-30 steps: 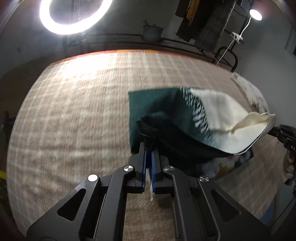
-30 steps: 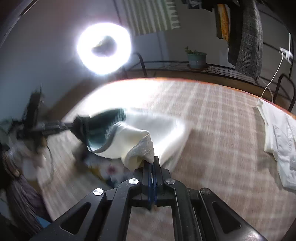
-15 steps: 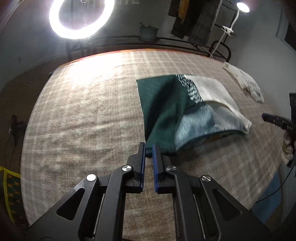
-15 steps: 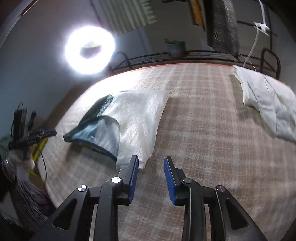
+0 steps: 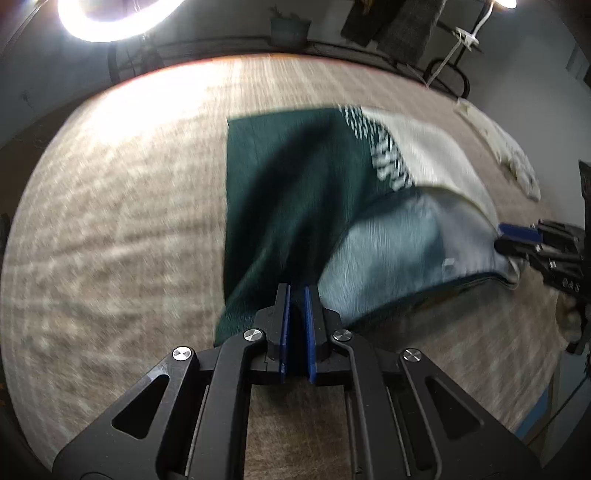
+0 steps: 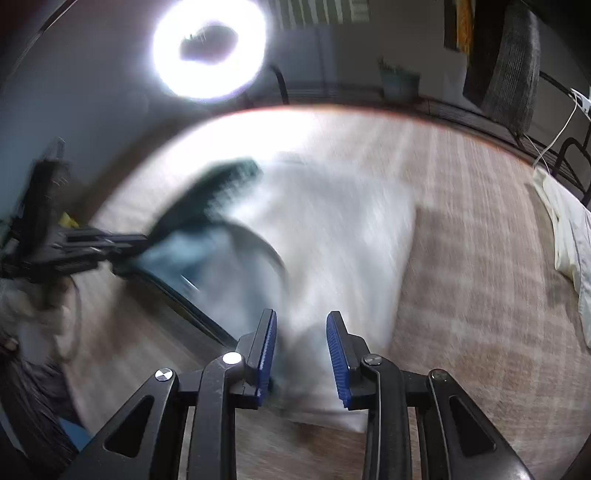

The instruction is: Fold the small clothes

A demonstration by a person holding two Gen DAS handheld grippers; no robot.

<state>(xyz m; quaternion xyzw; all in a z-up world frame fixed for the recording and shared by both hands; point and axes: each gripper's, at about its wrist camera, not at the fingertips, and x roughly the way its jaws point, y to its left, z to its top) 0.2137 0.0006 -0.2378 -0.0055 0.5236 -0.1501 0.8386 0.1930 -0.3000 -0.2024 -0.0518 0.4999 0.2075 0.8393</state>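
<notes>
A small green and cream garment lies on the checked tablecloth; it also shows, blurred, in the right wrist view. My left gripper has its blue pads nearly closed with the garment's green near edge between them. My right gripper is open, its pads straddling the cream near edge of the garment. The right gripper also shows at the right edge of the left wrist view, and the left gripper shows at the left of the right wrist view.
A pale folded cloth lies at the table's far right edge. A ring light stands behind the table, with a metal rack and potted plant and hanging clothes along the back wall.
Both grippers let go of the lifted garment, which dropped flat. They have now moved forward onto its near edge; the left has closed down on the green edge, the right stays open.
</notes>
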